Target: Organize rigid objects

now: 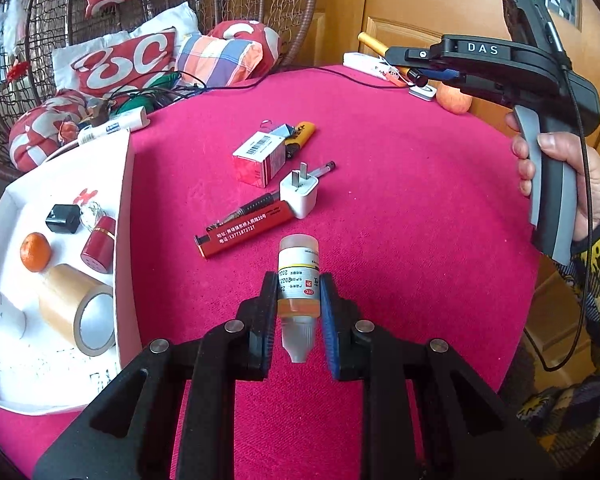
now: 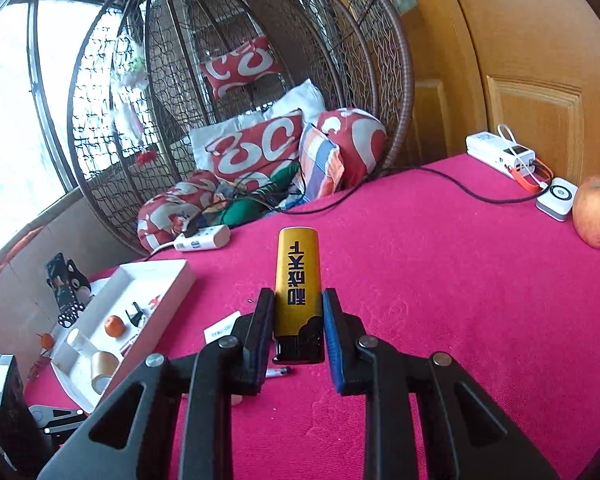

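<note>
My left gripper (image 1: pixel 299 292) is shut on a small bottle of orange liquid (image 1: pixel 299 264) with a white label, held above the pink tablecloth (image 1: pixel 400 208). My right gripper (image 2: pixel 298 308) is shut on a yellow lighter (image 2: pixel 298 272) that stands up between its pads. In the left wrist view it hangs at the far right with the lighter (image 1: pixel 372 45) sticking out, a hand (image 1: pixel 556 168) on its handle. At the left stands a white tray (image 1: pixel 125 200) with a tangerine (image 1: pixel 36 252), a tape roll (image 1: pixel 80 308) and a red cylinder (image 1: pixel 99 248). A red lighter (image 1: pixel 244 232), a white plug (image 1: pixel 300 194) and a red-white box (image 1: pixel 260 160) lie mid-table.
An apple (image 2: pixel 596 216), a white power bank (image 2: pixel 500 152) and a small white charger (image 2: pixel 556 198) with a black cable sit along the table's far right edge. A wicker hanging chair (image 2: pixel 260 148) full of cushions stands behind the table, next to a wooden door (image 2: pixel 540 100).
</note>
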A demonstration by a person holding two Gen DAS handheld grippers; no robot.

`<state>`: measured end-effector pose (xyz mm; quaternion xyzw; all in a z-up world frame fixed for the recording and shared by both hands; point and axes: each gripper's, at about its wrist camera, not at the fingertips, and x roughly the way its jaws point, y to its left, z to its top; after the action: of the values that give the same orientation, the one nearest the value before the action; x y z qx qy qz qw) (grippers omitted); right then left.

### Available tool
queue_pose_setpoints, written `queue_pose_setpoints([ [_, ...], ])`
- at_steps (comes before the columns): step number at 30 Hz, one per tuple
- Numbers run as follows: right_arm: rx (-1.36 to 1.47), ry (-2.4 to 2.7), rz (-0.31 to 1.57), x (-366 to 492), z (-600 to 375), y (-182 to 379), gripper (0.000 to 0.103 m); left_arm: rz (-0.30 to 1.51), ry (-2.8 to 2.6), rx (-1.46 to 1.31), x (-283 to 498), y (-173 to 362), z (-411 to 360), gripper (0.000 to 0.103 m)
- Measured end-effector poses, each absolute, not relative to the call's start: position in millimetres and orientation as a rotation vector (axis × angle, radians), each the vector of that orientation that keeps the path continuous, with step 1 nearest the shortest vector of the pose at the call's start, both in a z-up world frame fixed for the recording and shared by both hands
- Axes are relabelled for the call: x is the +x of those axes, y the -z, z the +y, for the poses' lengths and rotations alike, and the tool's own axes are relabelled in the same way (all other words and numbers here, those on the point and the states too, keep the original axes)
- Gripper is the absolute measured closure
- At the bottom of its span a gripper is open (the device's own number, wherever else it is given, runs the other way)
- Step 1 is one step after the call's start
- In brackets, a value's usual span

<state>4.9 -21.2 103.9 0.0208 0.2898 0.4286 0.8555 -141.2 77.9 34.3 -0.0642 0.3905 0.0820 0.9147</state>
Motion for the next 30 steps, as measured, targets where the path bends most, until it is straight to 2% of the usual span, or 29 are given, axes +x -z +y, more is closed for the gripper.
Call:
queue_pose_setpoints([
  [30,-0.005,-1.1,0.568,-51.7,22.5,-129.8,0.08,0.604,-0.245,-0.253,-191.0,-71.6,115.6,0.083],
])
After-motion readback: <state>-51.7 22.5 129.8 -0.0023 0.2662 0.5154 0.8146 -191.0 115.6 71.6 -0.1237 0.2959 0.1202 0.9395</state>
